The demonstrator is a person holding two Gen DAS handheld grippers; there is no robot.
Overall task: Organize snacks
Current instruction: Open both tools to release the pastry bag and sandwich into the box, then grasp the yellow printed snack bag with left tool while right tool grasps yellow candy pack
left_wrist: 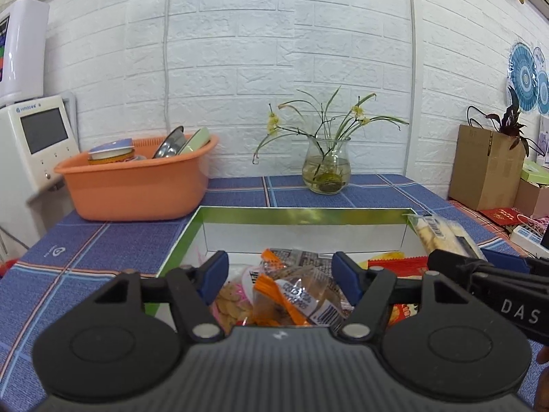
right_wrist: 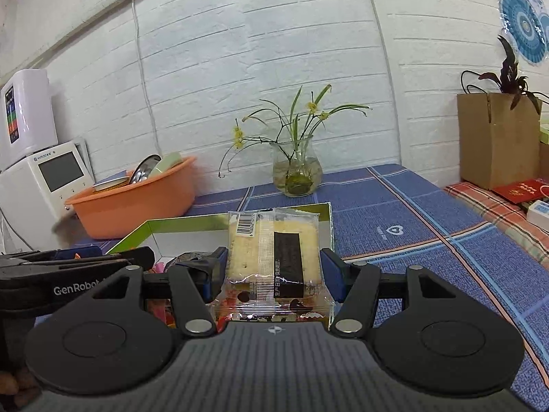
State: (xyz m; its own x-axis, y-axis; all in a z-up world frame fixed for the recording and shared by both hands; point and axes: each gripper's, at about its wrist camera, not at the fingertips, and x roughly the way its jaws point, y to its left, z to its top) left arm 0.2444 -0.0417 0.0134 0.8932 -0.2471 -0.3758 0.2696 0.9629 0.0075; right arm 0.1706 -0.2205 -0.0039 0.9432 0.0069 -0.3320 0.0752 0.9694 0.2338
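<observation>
Evidently both grippers hang over the box (left_wrist: 192,230) to drop snacks in: the left gripper (left_wrist: 279,276) clamps an orange packet (left_wrist: 295,300), the right gripper (right_wrist: 274,271) a cracker pack (right_wrist: 271,250)

I see a white brick wall (left_wrist: 240,51) behind the blue checked table (left_wrist: 85,247). Against that wall stand a vase (left_wrist: 326,168), an orange basin (left_wrist: 137,178) and a cardboard box (left_wrist: 483,168).
</observation>
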